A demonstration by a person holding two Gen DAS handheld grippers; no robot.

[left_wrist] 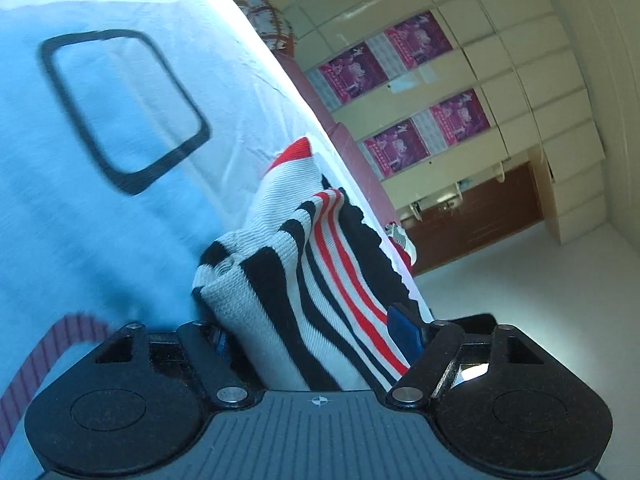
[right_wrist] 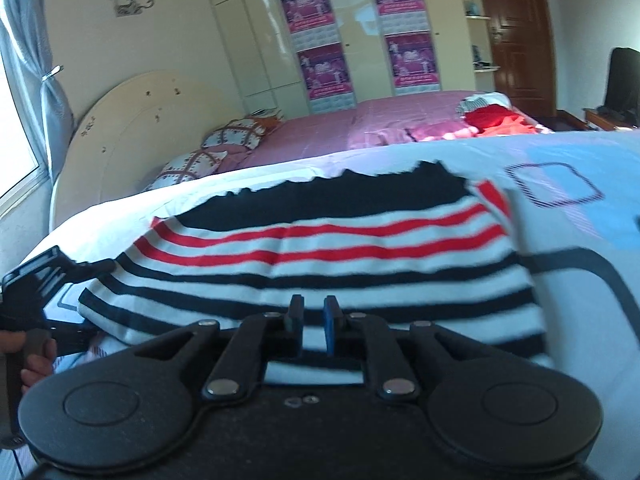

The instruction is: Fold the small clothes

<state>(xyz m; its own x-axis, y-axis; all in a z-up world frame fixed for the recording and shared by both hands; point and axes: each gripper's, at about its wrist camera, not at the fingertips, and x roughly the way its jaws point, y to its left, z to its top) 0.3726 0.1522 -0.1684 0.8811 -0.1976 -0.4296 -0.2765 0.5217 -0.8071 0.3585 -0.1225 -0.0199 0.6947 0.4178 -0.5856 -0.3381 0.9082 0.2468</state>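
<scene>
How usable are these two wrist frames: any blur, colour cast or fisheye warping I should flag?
Left wrist: rolled horizon, blue cast on the sheet, smeared black square outline; striped garment sharp. Right wrist: garment's stripes motion-blurred, wardrobe bowed, window blown out.

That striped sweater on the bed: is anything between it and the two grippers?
Nothing visible. The striped sweater already sits between the left gripper's wide jaws, and its near edge lies between the right gripper's nearly shut jaws. It rests on the white sheet, with nothing lying on it.
</scene>
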